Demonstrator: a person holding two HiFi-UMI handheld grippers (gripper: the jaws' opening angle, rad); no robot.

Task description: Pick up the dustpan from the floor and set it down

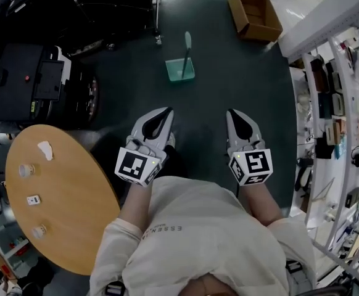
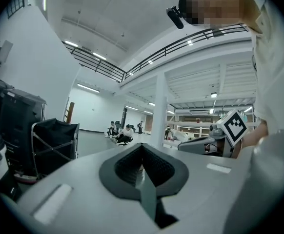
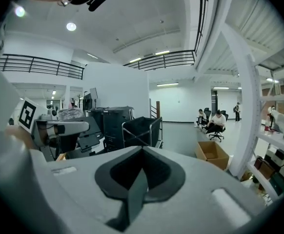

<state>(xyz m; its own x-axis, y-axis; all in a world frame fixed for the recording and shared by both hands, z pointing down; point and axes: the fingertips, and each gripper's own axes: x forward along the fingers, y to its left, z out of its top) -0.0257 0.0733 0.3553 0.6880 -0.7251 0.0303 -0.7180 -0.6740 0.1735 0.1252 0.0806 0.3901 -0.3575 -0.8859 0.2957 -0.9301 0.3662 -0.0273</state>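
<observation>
The dustpan (image 1: 180, 70) is pale green and sits on the dark floor ahead of me, its long handle (image 1: 187, 44) sticking up. Both grippers are held side by side in front of my chest, well short of it. My left gripper (image 1: 168, 110) is shut with nothing between its jaws, and in the left gripper view its tips (image 2: 142, 146) meet. My right gripper (image 1: 231, 111) is also shut and empty, its tips (image 3: 143, 149) closed together. Neither gripper view shows the dustpan.
A round wooden table (image 1: 74, 227) with a few small items stands at my left. Black carts and equipment (image 1: 37, 82) fill the upper left. An open cardboard box (image 1: 253, 12) lies beyond the dustpan, and stocked white shelving (image 1: 340, 122) runs along the right.
</observation>
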